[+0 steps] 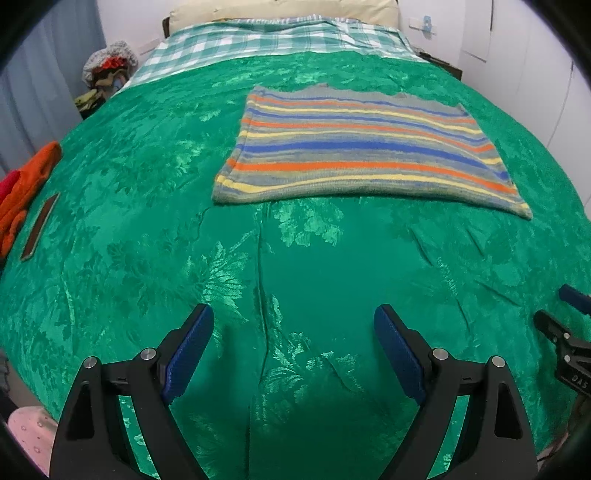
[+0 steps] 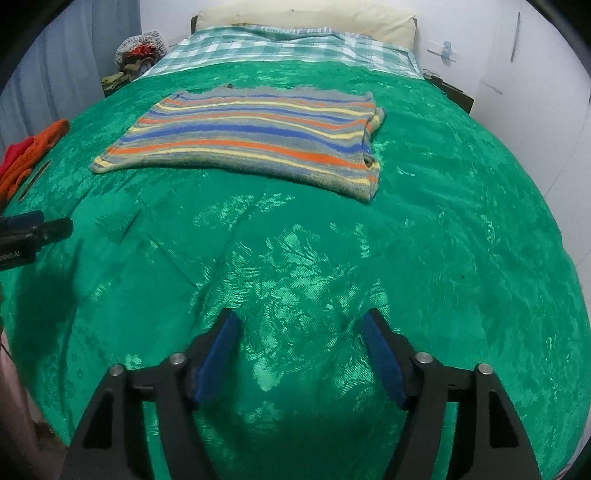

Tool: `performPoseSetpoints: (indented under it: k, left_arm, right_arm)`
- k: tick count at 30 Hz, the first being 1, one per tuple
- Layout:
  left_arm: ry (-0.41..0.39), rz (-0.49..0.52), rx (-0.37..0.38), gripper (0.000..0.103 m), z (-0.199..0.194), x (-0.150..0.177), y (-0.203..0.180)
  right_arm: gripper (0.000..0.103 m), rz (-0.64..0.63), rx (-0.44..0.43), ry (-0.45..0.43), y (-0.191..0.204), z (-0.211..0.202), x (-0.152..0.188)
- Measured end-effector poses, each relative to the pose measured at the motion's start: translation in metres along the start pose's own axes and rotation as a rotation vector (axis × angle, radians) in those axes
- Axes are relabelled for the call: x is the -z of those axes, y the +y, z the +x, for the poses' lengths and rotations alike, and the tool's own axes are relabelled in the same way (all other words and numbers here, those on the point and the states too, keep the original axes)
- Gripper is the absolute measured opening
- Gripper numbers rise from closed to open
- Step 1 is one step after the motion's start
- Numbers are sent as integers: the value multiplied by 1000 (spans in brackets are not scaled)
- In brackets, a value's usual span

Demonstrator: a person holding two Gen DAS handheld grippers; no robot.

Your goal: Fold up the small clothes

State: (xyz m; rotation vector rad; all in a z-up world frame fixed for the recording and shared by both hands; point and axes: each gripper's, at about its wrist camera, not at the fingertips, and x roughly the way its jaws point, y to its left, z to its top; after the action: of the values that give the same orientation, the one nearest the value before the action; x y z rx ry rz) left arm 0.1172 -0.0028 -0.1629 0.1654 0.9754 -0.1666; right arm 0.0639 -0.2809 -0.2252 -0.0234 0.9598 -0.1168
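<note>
From the left wrist view, the left tool (image 1: 293, 325) hangs over bare green patterned bedspread (image 1: 147, 240), its two blue-padded fingers (image 1: 192, 350) spread wide with nothing between them. The folded knit garment with grey, blue, orange and yellow stripes (image 1: 362, 155) lies flat on the bedspread toward 12 to 1 o'clock from the tool, well apart from it. The tool points steeply down and forward across the bed. At 3 o'clock the black and blue tips of the right tool (image 1: 565, 314) reach in from the frame edge, mostly cut off. At 9 o'clock an orange cloth (image 1: 29, 177) and a flat dark strip (image 1: 40, 225) lie on the bedspread; what the strip is cannot be told. A green-and-white checked sheet (image 1: 258, 40) and a cream pillow (image 1: 288, 9) lie at the head of the bed.

From the right wrist view, the right tool (image 2: 301, 332) also stands over bare bedspread (image 2: 443, 240), fingers apart and empty. The striped garment (image 2: 243, 136) sits toward 11 o'clock, well apart from the tool, with an extra layer showing along its right edge. The tool tilts steeply downward. At 9 o'clock a finger of the left tool (image 2: 37, 230) juts in, the rest cut off by the frame. The orange cloth (image 2: 37, 144) shows at 10 o'clock.
</note>
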Motion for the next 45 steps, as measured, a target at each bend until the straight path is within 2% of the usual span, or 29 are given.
performPoseSetpoints:
  k: [6,10,22,45]
  left_arm:
    - [34,-5,10,90,12,9,-3]
    - [44,-16,20,94,18,15,-4]
    - [47,-6,24,100,22,18,-10]
    - [56,4,16,103,28,20,-16]
  right_arm:
    - [81,30,-1,-2,-2,4,7]
    - [88,35,4,-3,-1,8,10]
    - [97,47,14,-8,-1,15,14]
    - [101,40,18,-10,-1,18,13]
